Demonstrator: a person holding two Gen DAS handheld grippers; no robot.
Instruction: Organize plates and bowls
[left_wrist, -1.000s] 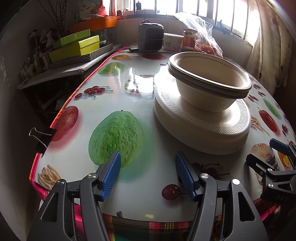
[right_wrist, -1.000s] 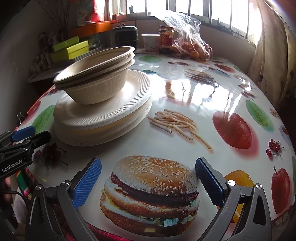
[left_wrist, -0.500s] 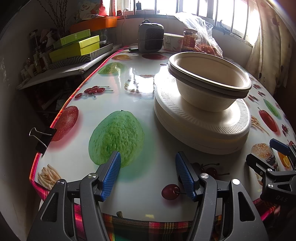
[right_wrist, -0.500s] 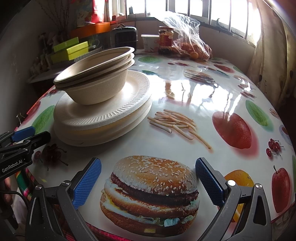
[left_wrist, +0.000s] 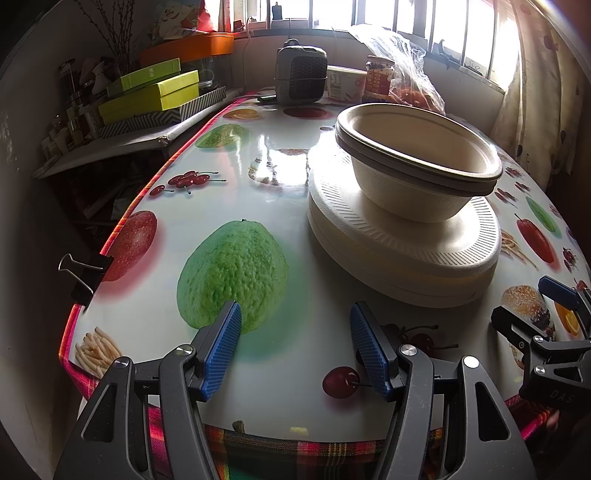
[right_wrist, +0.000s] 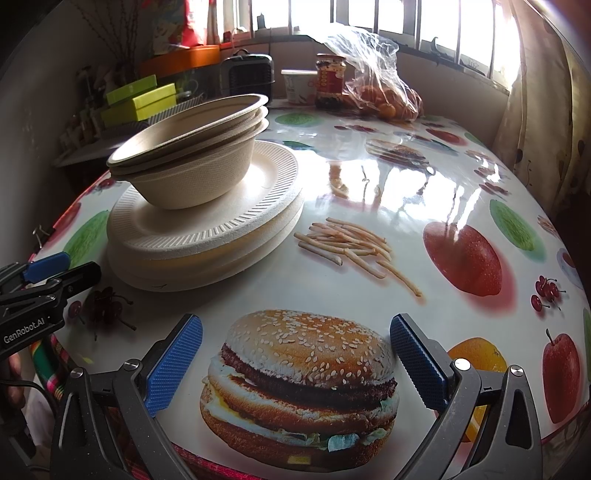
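A stack of beige paper bowls (left_wrist: 417, 166) sits nested on a stack of white ribbed foam plates (left_wrist: 399, 254) on the table; both show in the right wrist view too, bowls (right_wrist: 192, 158) on plates (right_wrist: 207, 236). My left gripper (left_wrist: 295, 347) is open and empty near the table's front edge, left of and in front of the stack. My right gripper (right_wrist: 295, 365) is open and empty above the printed burger, right of and in front of the stack. Each gripper shows at the edge of the other's view.
The table wears a glossy food-print cloth (left_wrist: 236, 258), held by a binder clip (left_wrist: 83, 271) at the left edge. At the back stand a small heater (left_wrist: 301, 75), a jar (right_wrist: 330, 83), a tub and a bag of oranges (right_wrist: 384, 92). Green boxes (left_wrist: 151, 96) lie on a side shelf.
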